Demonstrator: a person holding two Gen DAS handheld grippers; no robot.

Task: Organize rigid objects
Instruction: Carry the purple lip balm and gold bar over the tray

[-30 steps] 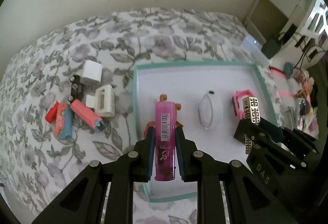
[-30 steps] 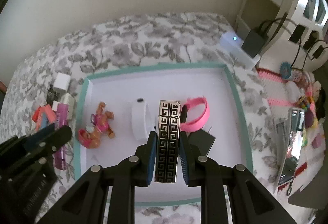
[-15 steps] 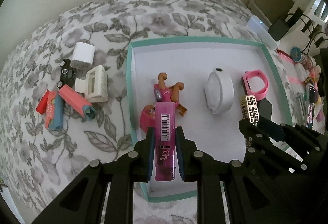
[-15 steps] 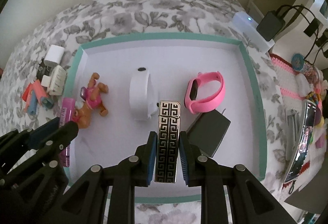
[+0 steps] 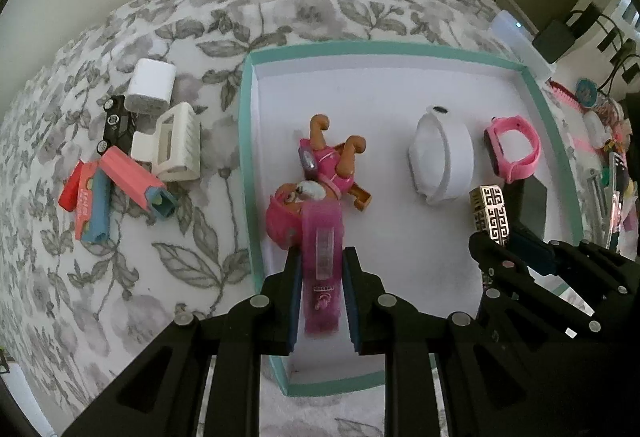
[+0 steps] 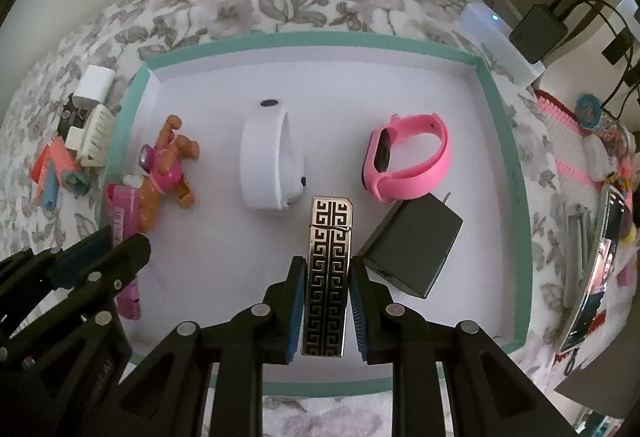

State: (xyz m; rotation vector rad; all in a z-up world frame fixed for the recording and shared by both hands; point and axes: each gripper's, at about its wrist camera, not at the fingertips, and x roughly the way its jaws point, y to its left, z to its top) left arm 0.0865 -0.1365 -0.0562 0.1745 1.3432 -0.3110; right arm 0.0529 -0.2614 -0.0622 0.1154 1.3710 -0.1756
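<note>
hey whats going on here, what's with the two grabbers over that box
A person is sorting small items into a teal-rimmed tray on a floral bedspread. The left gripper is shut on a pink lighter, the right gripper on a gold-and-black patterned lighter, both over the tray. A toy dog, white band, pink band and black adapter are already inside; more items wait left of it.

A shallow teal-rimmed cardboard tray [image 6: 516, 173] lies on a grey floral bedspread [image 5: 168, 261]. In the tray, from left to right, lie a brown-and-pink toy pup figure [image 6: 166, 173], a white plastic wristband [image 6: 266, 157] and a pink silicone fitness band [image 6: 408, 165]. A black rectangular charger block [image 6: 412, 249] lies just in front of the pink band. Left of the tray, on the bedspread, a white cube charger [image 5: 150, 87], a cream ribbed clip [image 5: 176, 143], a small black toy car [image 5: 118, 123] and pink-and-blue cartons [image 5: 116, 193] lie clustered together.
</note>
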